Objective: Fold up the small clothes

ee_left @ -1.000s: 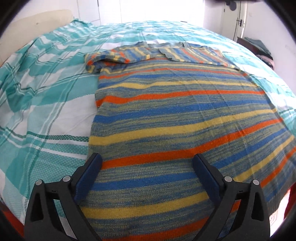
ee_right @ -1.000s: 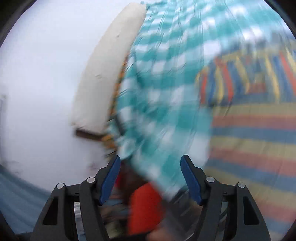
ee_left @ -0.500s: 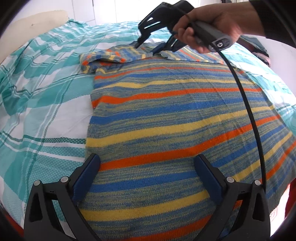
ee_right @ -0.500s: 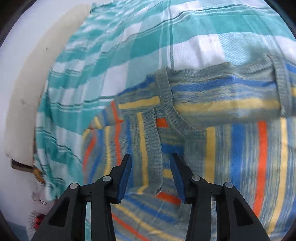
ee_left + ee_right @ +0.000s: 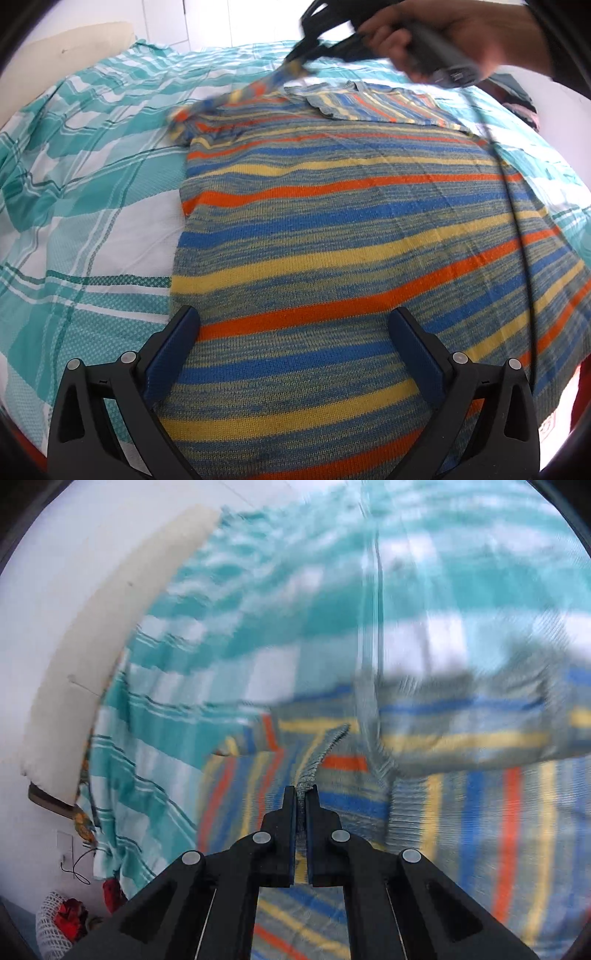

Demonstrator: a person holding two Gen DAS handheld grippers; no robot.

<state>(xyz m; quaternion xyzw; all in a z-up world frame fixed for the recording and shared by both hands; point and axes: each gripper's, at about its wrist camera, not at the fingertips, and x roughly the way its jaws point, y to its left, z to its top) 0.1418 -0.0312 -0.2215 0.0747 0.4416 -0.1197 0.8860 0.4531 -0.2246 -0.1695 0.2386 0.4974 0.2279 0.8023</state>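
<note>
Sweater: I see the striped knit sweater [image 5: 351, 236] lying flat on the bed [image 5: 85, 155], bands of blue, yellow, orange and grey running across it. Its hem end lies nearest my left tongs.

Far sleeve: the sleeve [image 5: 236, 99] at the sweater's far left corner is lifted off the bed and stretched up toward my right tongs; it looks blurred.

Right tongs: my right tongs [image 5: 304, 801] have just been closing and are now clamped tight on a ribbed grey edge of the sweater [image 5: 321, 753]. The knit sticks out past the tips.

Right hand: in the left wrist view I see the hand [image 5: 443, 29] gripping the right tool above the sweater's far end, a black cable [image 5: 517, 206] trailing from it across the knit.

Left tongs: my left tongs [image 5: 295, 350] stand wide apart over the sweater's near end, with nothing pinched between them.

Bed cover: a teal and white checked sheet [image 5: 258, 602] covers the bed. A cream headboard [image 5: 122, 602] stands along its edge.
</note>
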